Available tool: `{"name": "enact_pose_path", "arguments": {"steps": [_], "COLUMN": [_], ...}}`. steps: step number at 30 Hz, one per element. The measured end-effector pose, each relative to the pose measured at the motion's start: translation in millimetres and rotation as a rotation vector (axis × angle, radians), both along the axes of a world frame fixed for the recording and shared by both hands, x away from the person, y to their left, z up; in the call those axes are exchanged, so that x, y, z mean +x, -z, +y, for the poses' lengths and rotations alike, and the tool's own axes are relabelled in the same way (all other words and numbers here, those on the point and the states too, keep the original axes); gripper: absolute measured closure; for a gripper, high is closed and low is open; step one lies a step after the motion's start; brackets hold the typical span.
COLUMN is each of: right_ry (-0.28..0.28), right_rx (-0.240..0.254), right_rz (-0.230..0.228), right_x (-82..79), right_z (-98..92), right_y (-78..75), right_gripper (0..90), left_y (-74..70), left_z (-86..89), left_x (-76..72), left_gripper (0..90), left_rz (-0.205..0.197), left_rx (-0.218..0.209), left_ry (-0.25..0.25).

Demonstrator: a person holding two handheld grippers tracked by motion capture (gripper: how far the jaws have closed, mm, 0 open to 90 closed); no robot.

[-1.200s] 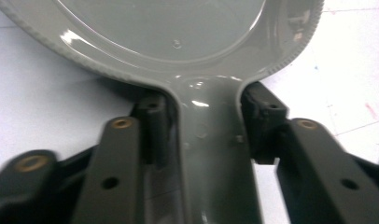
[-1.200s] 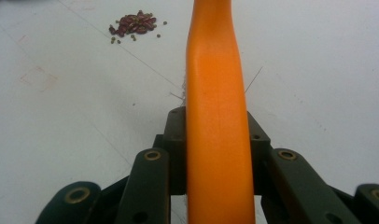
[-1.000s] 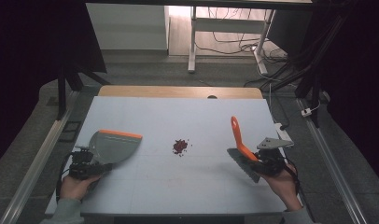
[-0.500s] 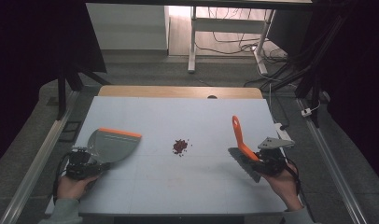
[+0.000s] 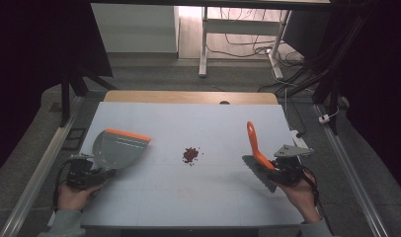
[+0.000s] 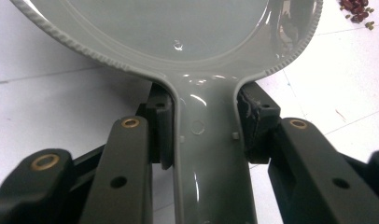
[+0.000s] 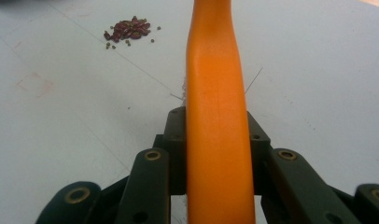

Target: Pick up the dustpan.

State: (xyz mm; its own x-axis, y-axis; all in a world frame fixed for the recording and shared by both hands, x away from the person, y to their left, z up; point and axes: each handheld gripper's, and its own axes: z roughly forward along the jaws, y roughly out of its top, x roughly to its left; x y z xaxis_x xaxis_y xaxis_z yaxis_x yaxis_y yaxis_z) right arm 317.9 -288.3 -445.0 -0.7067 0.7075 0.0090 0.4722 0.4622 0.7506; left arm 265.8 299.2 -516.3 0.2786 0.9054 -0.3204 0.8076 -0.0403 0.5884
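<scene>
progress: early, I reckon. I've got both tools in hand, but no sweeping done yet; pile sits untouched mid-table.
left gripper (image 5: 82, 174): I've got it clamped on the dustpan (image 5: 118, 149) handle, pads tight on both sides in the left gripper view (image 6: 211, 154). Pan rests on the table (image 5: 188, 197) at its left side, orange lip toward the pile.
right gripper (image 5: 282, 170): closed round the brush (image 5: 256, 153) handle; orange handle (image 7: 218, 116) runs up between the jaws. Bristle end down by the table at right, handle tilted up & away.
beans (image 5: 190, 154): small dark red heap, table centre, well apart from pan & brush; a few strays just beside it (image 7: 129, 29).
left to do: bring pan up to the pile, sweep beans in w/ brush, get the strays too.
counts: 1 dustpan, 1 brush, 1 bean pile (beans too small to count), 2 grippers, 1 table.
</scene>
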Motion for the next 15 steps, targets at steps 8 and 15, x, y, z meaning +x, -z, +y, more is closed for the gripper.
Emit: {"name": "enact_pose_path", "arguments": {"steps": [8, 15], "right_ry": [0.010, 0.022], "right_rx": [-0.003, 0.011], "right_rz": [-0.003, -0.002], "right_x": [0.6, 8.5], "right_z": [4.3, 18.5], "right_y": [-1.4, -6.0], "right_gripper": [70.8, 70.8], "left_y": [-5.2, -7.6], "left_z": [-1.6, 0.2], "left_x": [2.5, 2.7], "left_gripper": [61.7, 61.7], "left_rz": [-0.023, -0.042], "left_rx": [-0.003, -0.013], "left_ry": [0.038, 0.059]}}
